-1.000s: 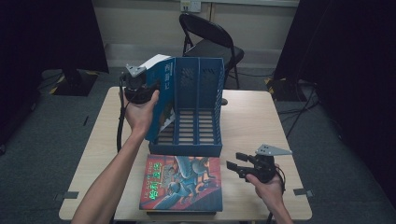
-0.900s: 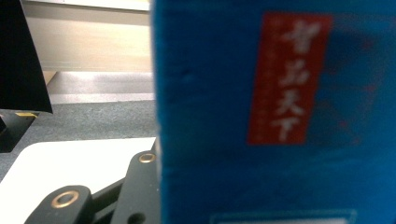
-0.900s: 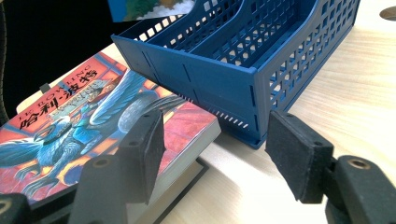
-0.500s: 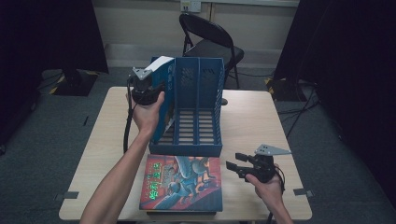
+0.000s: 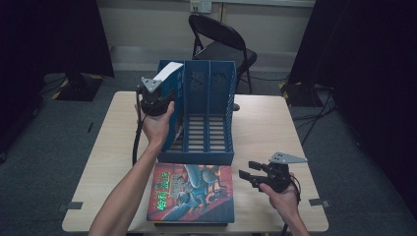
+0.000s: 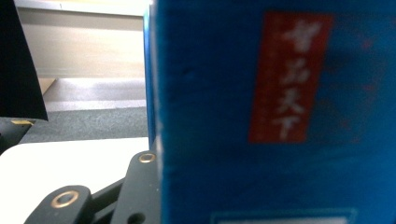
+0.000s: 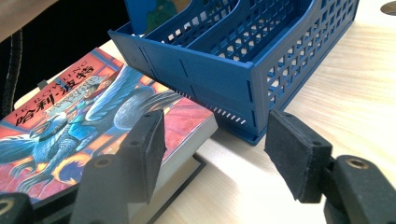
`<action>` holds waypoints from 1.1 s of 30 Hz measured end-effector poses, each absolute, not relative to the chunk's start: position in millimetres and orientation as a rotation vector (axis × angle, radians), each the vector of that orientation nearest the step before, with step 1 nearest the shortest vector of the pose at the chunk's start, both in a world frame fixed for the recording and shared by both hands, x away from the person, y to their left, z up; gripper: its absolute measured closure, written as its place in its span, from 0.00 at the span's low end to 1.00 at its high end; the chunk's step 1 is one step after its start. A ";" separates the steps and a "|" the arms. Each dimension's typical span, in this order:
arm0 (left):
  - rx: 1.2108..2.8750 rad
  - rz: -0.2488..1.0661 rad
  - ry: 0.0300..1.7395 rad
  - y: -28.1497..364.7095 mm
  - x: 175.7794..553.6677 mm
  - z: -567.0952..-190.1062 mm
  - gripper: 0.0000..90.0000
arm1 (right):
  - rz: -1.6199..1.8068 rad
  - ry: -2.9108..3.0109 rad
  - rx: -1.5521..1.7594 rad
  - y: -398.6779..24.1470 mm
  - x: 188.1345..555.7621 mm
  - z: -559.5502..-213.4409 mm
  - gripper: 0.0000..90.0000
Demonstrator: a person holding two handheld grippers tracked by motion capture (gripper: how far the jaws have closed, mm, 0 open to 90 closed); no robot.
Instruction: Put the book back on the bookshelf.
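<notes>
The left gripper (image 5: 156,101) is gripping a blue book (image 6: 280,116) between its jaws, holding it upright in the leftmost compartment of the blue file rack (image 5: 206,118), which is standing at the centre of the table (image 5: 265,128). The book's white page edge is sticking out above the rack's top at 11 o'clock. The right gripper (image 5: 251,173) is resting at 4 o'clock with its jaws standing open and nothing between them, just beside a colourful book (image 5: 192,192) lying flat at 6 o'clock.
</notes>
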State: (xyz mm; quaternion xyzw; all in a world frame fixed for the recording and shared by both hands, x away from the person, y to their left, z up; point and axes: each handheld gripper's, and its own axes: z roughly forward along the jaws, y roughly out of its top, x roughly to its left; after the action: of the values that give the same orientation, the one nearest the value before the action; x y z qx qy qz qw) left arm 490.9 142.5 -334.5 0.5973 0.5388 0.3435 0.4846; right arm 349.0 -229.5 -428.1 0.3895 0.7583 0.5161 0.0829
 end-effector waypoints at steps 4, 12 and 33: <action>1.464 0.850 1.293 144.2 488.7 -341.6 0.68 | 1.536 2.266 1.167 -229.7 349.1 -428.3 0.42; 1.451 0.832 1.289 147.9 480.5 -350.1 0.68 | 1.512 2.277 1.169 -228.0 350.7 -429.9 0.42; 1.491 0.738 1.280 155.5 448.5 -359.7 0.65 | 1.507 2.294 1.157 -223.3 349.5 -430.6 0.42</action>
State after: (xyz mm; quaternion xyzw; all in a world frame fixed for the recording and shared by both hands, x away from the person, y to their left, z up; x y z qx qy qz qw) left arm 448.5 155.5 -359.7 0.6159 0.5288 0.3048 0.4981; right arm 349.5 -223.3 -430.6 0.3873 0.7676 0.5042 0.0814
